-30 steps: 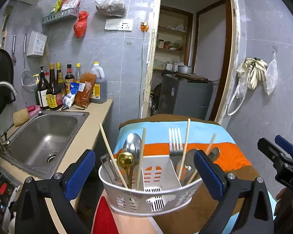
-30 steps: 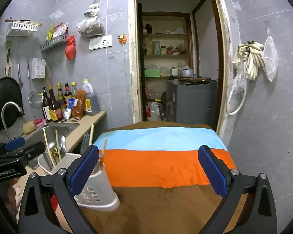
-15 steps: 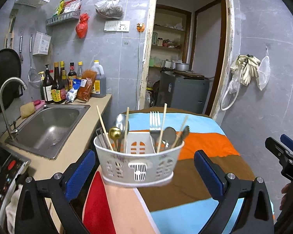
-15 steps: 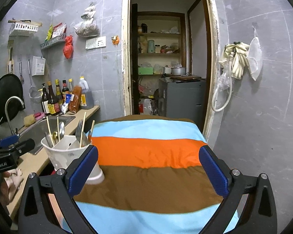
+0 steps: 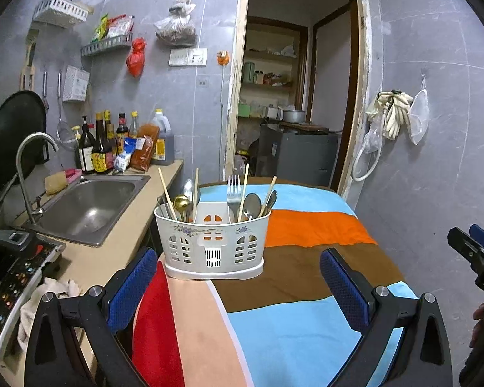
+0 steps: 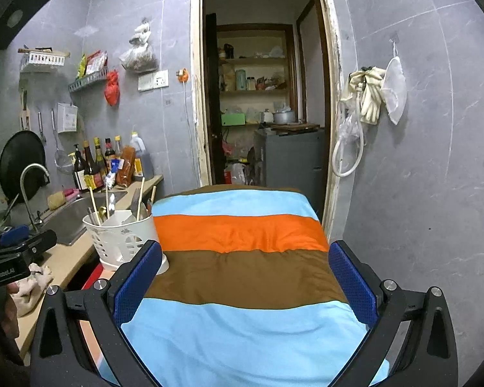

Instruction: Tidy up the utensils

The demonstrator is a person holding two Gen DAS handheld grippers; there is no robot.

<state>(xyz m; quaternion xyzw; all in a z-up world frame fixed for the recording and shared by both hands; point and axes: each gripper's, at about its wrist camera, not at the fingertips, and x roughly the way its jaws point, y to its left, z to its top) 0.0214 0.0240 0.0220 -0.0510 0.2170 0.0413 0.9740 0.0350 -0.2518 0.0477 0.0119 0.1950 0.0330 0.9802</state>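
Caddy (image 5: 213, 244) sits on the striped cloth (image 5: 306, 274) at its sink-side edge, fork (image 5: 233, 193), spoons and chopsticks (image 5: 243, 190) upright inside. Left gripper (image 5: 238, 293) and right gripper (image 6: 245, 282) gape wide, both empty. Looks light, stiff plastic; top-heavy, so I'd pinch the rim.

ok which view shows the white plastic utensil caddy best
The left wrist view: the white plastic utensil caddy sits centred and front-on, both compartments visible. In the right wrist view it is off to the left, partly behind the right gripper.
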